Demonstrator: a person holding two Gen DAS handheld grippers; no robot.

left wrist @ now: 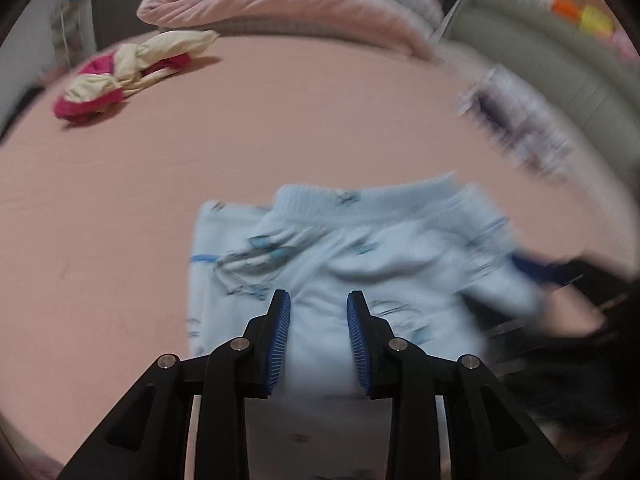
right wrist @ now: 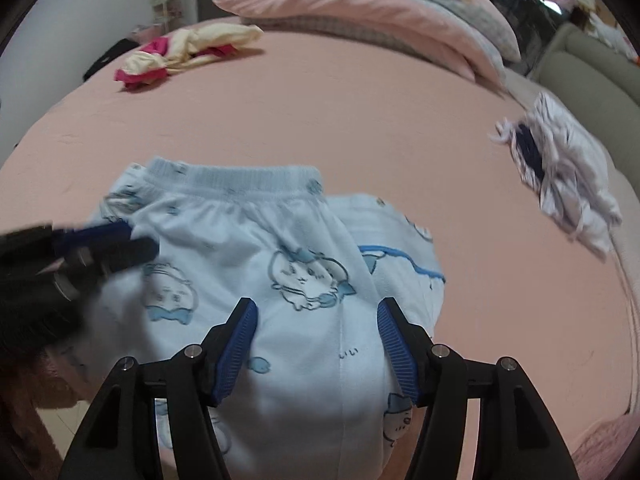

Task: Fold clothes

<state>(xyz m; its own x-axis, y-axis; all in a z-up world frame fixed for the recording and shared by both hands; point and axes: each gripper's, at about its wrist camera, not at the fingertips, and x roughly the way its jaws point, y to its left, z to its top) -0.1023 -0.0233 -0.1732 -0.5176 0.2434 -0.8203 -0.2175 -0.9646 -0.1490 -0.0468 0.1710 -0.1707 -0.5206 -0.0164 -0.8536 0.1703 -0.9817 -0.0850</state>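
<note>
Across a pink bedsheet (right wrist: 320, 120) we see light blue printed pants (right wrist: 260, 248) lying at 6 o'clock, waistband toward 12. Folded pink quilt (right wrist: 360, 4) sits at 12, red-and-cream garment (right wrist: 184, 54) at 10. Only our right wrist view shows the white striped garment (right wrist: 560, 172) sharply, at 3 near the sheet's edge; left view blurs it. Left gripper (left wrist: 319, 300) jaws opening, narrow gap, no cloth pinched. Right gripper (right wrist: 316, 308) jaws apart above the pants, nothing clamped. Bare sheet between the pants and quilt.
</note>
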